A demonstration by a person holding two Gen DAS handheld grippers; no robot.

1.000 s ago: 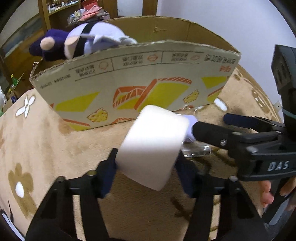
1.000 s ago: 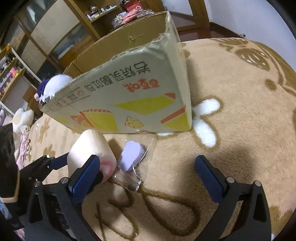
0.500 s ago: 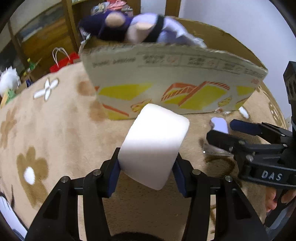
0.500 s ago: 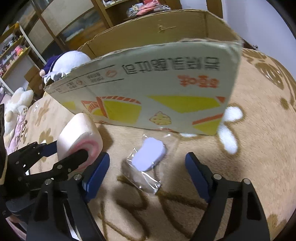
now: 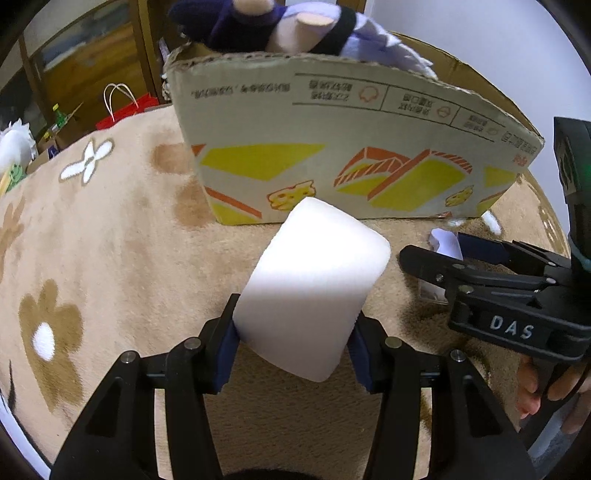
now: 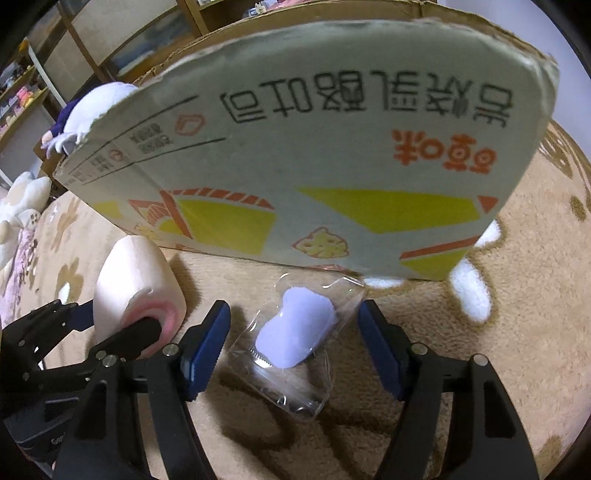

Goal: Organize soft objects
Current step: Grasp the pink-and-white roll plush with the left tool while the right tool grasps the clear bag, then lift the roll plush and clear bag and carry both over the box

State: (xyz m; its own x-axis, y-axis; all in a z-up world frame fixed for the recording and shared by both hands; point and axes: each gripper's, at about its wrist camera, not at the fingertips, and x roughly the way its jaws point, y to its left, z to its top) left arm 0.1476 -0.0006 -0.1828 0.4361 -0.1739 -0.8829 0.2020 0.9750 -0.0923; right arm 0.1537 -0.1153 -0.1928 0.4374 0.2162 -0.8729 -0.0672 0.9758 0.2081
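Tan plush carpet [image 5: 110,258] with brown and white flower shapes, wooden shelving and glass-fronted cabinets behind. On the carpet, an open cardboard box [image 5: 332,147] printed with yellow and orange shapes and upside-down lettering; over its rim, a purple and white plush toy [image 5: 288,26]. More pale plush toys [image 6: 22,206] beyond the carpet's left edge in the right wrist view.

Left gripper [image 5: 295,347] clamped on a white soft roll [image 5: 314,288], blue pads pressed into both sides, the roll held clear of the carpet just in front of the box wall; pink end face visible in the right wrist view [image 6: 140,291].

Right gripper [image 6: 293,347] with jaws apart and just now closing, blue pads either side of a clear plastic bag [image 6: 295,354] holding a pale lilac soft piece [image 6: 295,332], not pressing on it. Bag flat on the carpet, close against the foot of the box, just beside the roll. Fingers of a hand [image 5: 546,384] on the right gripper's handle.
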